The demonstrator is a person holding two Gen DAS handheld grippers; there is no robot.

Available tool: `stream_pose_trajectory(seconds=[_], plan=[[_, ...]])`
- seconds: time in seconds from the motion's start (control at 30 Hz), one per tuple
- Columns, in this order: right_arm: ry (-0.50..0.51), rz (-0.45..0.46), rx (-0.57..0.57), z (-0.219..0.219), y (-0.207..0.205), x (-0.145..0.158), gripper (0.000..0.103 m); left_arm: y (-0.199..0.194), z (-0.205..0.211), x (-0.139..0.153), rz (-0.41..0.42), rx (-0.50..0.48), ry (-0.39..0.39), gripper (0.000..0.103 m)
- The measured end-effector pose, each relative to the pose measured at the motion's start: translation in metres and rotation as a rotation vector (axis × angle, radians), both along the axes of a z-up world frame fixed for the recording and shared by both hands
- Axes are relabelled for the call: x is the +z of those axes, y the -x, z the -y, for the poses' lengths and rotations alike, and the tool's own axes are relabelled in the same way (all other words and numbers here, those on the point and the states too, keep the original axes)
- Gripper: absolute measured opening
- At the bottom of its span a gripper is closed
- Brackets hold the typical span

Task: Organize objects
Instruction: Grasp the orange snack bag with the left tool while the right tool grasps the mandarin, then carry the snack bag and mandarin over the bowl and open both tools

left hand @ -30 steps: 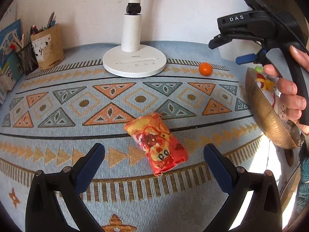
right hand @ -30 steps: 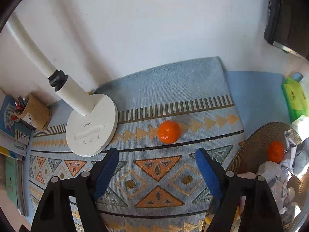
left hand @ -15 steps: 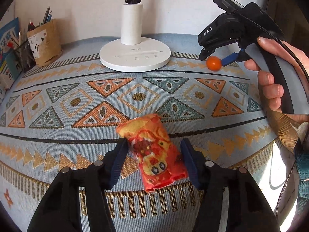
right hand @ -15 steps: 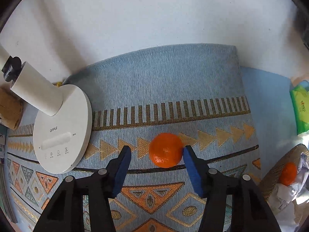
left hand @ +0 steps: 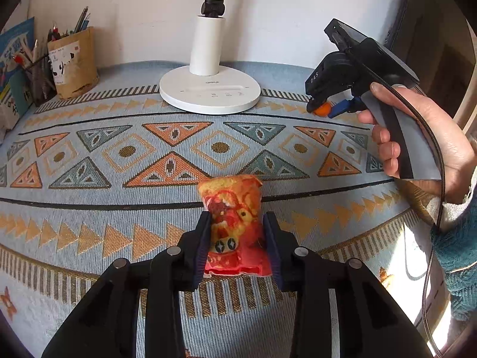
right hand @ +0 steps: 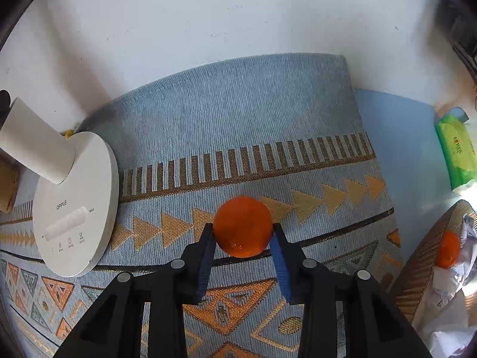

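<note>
Both your jaws are clamped: left gripper (left hand: 237, 240) on the snack packet (left hand: 234, 226), right gripper (right hand: 243, 249) on the orange (right hand: 242, 226), both low over the patterned surface (left hand: 119, 155).

The packet's long axis runs straight ahead between the left jaws. Only your right view shows the basket (right hand: 423, 262), just right of the orange, so that hand is nearer.

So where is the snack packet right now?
In the left wrist view, the snack packet sits low in the centre, pinched in the left gripper over the patterned cloth, nearer than the lamp base.
</note>
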State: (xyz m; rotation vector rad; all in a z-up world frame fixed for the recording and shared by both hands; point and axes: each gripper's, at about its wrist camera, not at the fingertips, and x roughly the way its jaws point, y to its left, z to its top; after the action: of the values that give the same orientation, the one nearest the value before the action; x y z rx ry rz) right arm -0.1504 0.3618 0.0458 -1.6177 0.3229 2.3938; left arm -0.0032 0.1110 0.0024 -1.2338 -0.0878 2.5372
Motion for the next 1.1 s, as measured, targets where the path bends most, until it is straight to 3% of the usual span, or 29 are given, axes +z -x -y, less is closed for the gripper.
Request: stream_pose_trajectory(seconds=[0.23,0.4,0.53,0.67,0.9,1.0,1.1], plan=[[0.240,-0.157,0.221,0.054,-0.122,0.037,0.036,-0.025,0.045,0.022,-0.032,0.026,-0.053,0.029],[0.224,-0.186,0.227,0.082,-0.195,0.015,0.036,-0.048,0.061,0.031,-0.051,0.050,-0.039,0.029],[0.188,-0.201,0.206,0.072,-0.247,0.007,0.036,-0.058,0.051,0.033,-0.049,0.027,-0.019,0.029],[0.107,-0.263,0.126,0.036,-0.295,0.039,0.036,-0.065,0.019,0.052,-0.087,-0.058,-0.017,0.029],[-0.262,-0.515,-0.141,-0.050,-0.327,0.151,0.036,-0.057,-0.088,0.121,-0.200,-0.278,-0.084,0.029],[-0.287,-0.558,-0.214,-0.081,-0.315,0.169,0.036,-0.045,-0.138,0.148,-0.230,-0.372,-0.127,0.029],[-0.307,-0.505,-0.279,-0.105,-0.288,0.165,0.036,-0.032,-0.186,0.160,-0.255,-0.428,-0.136,0.029]])
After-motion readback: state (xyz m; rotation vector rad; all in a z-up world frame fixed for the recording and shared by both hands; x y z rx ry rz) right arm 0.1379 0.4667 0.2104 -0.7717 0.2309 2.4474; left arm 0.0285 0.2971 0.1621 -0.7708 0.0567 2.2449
